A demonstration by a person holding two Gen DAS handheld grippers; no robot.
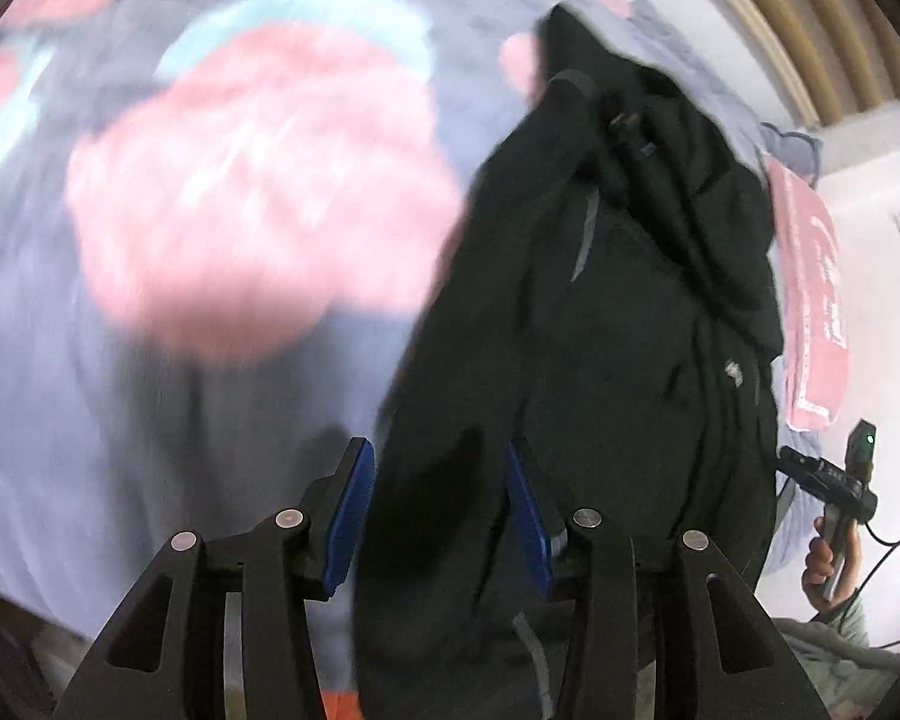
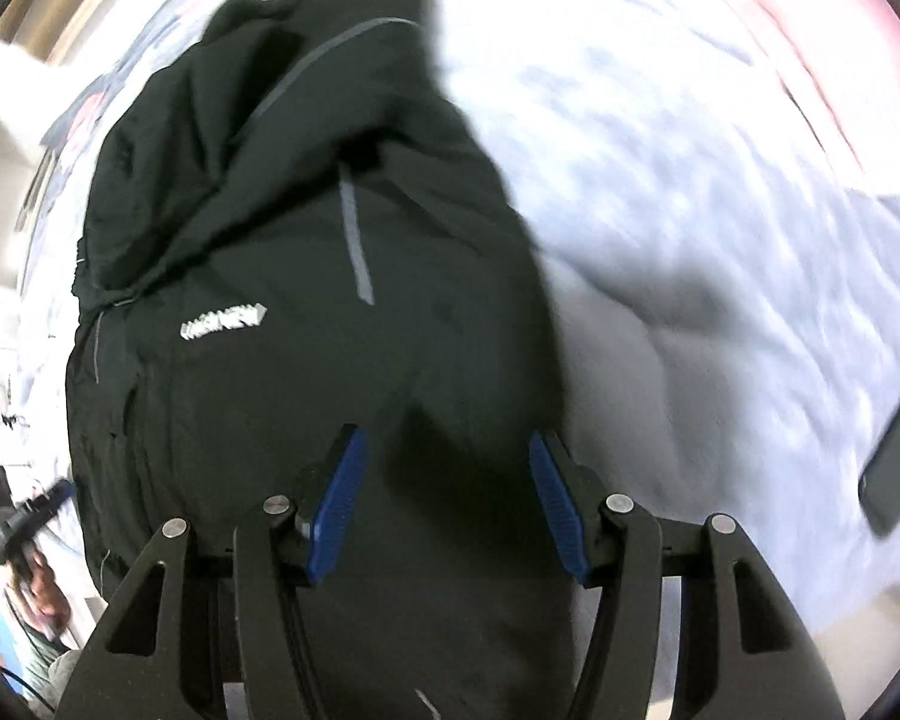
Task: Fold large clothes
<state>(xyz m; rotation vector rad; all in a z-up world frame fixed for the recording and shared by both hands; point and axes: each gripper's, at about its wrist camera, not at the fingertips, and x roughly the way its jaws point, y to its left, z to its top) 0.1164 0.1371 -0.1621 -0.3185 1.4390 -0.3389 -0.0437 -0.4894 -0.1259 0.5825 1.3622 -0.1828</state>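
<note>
Both grippers, left gripper and right gripper, gape over black jacket

Ahead of my left tool spread a grey bedspread with blurred pink patches; a pink pillow lay to its right. A dark flat object sat right of my right tool.

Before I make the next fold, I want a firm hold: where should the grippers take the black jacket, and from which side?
Take the black jacket by its near hem edge, one corner per gripper, coming in low from the near side. It lies lengthwise on the bedspread, hood end far. The open left gripper and right gripper already straddle that near end.
</note>
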